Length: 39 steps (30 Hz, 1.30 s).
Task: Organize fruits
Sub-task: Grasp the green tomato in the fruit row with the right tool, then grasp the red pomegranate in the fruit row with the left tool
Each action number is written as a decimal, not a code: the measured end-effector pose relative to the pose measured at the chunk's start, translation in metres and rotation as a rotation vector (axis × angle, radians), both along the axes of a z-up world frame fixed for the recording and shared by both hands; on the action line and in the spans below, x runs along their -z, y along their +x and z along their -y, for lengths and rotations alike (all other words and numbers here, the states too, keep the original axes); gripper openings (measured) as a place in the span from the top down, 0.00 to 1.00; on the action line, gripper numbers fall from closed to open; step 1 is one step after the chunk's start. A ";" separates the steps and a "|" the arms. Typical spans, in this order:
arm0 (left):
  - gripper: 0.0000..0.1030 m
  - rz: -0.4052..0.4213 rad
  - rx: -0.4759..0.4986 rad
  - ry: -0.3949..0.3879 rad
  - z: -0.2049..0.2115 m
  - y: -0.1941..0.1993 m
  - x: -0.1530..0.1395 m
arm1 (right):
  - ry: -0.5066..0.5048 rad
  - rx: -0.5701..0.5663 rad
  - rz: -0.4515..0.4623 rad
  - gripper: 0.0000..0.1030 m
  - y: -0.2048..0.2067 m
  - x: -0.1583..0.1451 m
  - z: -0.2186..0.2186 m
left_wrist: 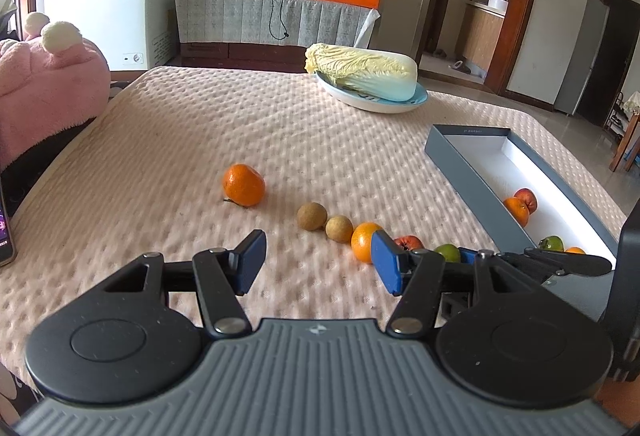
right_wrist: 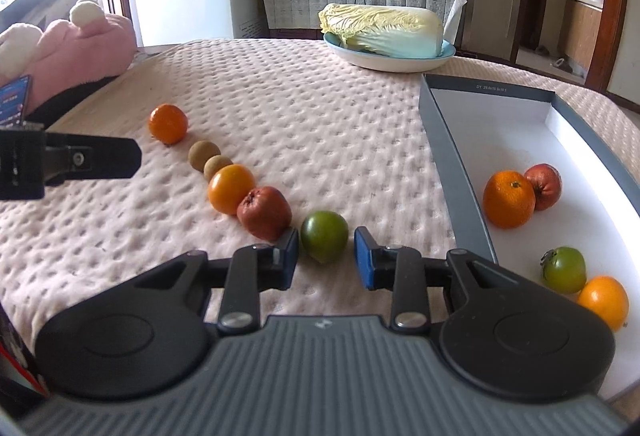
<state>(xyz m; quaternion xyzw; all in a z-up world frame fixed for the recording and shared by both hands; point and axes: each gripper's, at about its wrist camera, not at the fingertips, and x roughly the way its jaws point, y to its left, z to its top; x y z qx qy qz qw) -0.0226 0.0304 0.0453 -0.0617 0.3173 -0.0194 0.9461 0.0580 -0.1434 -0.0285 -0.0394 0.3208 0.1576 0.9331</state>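
Note:
A row of fruit lies on the pink cloth: a mandarin (right_wrist: pixel 168 124), two small brown fruits (right_wrist: pixel 204 155), an orange (right_wrist: pixel 231 189), a wrinkled red fruit (right_wrist: pixel 264 212) and a green fruit (right_wrist: pixel 324 236). My right gripper (right_wrist: pixel 326 254) is shut on the green fruit, its blue pads at the fruit's two sides, low over the cloth. My left gripper (left_wrist: pixel 319 262) hangs open over bare cloth, nothing between its pads, just left of the row's orange (left_wrist: pixel 366 242). The grey box (right_wrist: pixel 452 156) to the right holds two oranges, a red fruit (right_wrist: pixel 544 186) and a green one (right_wrist: pixel 564 270).
A cabbage (right_wrist: pixel 380 30) lies on a pale plate (right_wrist: pixel 400 64) at the table's far side. A pink plush (left_wrist: pixel 48 88) sits off the left edge, and a phone (left_wrist: pixel 6 232) lies at the left. Bare cloth stretches between the fruit row and the plate.

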 end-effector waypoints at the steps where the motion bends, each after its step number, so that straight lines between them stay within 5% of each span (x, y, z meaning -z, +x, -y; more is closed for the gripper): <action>1: 0.38 -0.002 0.001 0.000 0.000 0.000 0.000 | 0.002 -0.003 -0.001 0.73 0.000 -0.001 0.001; 28: 0.40 -0.036 0.167 0.024 0.058 0.013 0.023 | 0.053 -0.016 0.078 0.73 -0.031 -0.044 0.047; 39: 0.50 -0.073 0.199 -0.012 0.078 0.031 0.036 | 0.085 0.017 0.094 0.73 -0.032 -0.050 0.069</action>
